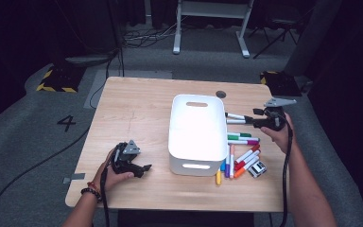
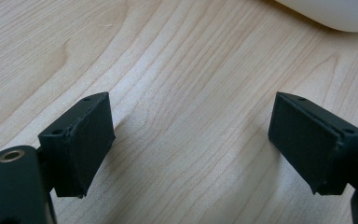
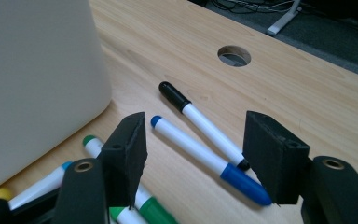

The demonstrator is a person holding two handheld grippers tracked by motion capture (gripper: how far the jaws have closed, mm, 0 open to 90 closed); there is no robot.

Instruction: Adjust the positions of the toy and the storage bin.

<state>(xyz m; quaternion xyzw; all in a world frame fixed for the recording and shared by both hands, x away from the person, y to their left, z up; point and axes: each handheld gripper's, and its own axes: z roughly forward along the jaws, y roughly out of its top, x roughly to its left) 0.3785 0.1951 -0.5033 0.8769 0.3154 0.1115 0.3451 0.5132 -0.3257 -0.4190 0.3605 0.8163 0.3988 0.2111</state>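
Observation:
A white bin stands in the middle of the wooden table. Several coloured markers lie in a loose pile on its right side. My right gripper hovers over the far end of that pile. In the right gripper view my right gripper is open, and a black-capped marker and a blue-capped marker lie crossed on the wood between and beyond its jaws, untouched. A green marker lies nearer. My left gripper rests near the front left, open over bare wood, empty.
A round cable hole sits behind the bin near the table's far edge. A small black-and-white object lies by the markers at the front right. The bin's rounded corner is just beyond the left gripper.

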